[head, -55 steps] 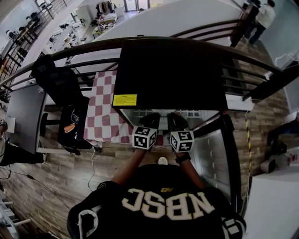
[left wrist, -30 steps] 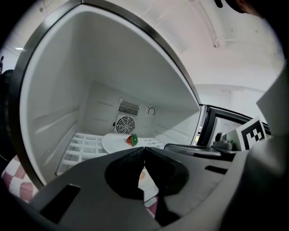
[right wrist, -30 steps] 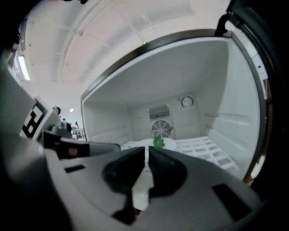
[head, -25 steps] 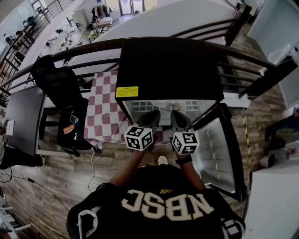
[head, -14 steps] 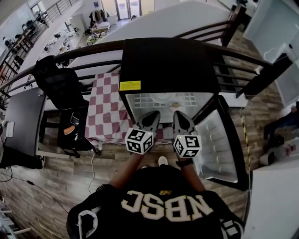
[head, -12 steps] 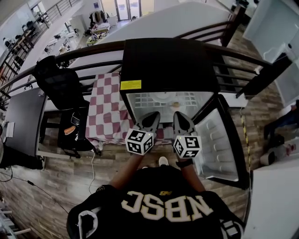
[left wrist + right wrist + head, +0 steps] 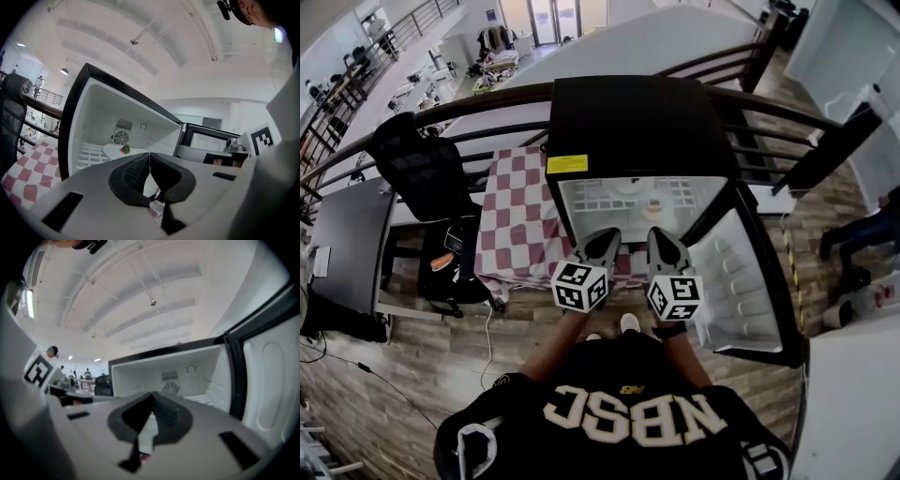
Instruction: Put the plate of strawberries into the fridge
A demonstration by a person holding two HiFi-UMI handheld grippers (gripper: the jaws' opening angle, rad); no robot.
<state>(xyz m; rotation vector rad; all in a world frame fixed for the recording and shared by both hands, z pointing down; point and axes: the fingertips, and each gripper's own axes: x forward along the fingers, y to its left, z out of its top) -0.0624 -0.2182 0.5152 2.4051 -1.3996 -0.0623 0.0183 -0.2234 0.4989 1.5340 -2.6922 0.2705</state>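
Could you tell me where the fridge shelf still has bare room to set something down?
The wire shelf is bare between the fridge's left wall and the plate, and again in a strip by the right wall. The middle, before the fan, is crowded by the plate and its strawberry.

We wore a black shirt (image 7: 609,455) with cream block letters (image 7: 628,412) across it and sleeves that ended above the elbow. There was a dark band (image 7: 668,329) at the right wrist, and our shoes (image 7: 629,322) were pale. The left gripper (image 7: 605,236) and right gripper (image 7: 660,234) were grey shells with black ribbed pads (image 7: 133,171), each carrying a white cube (image 7: 580,285) printed with black square markers.
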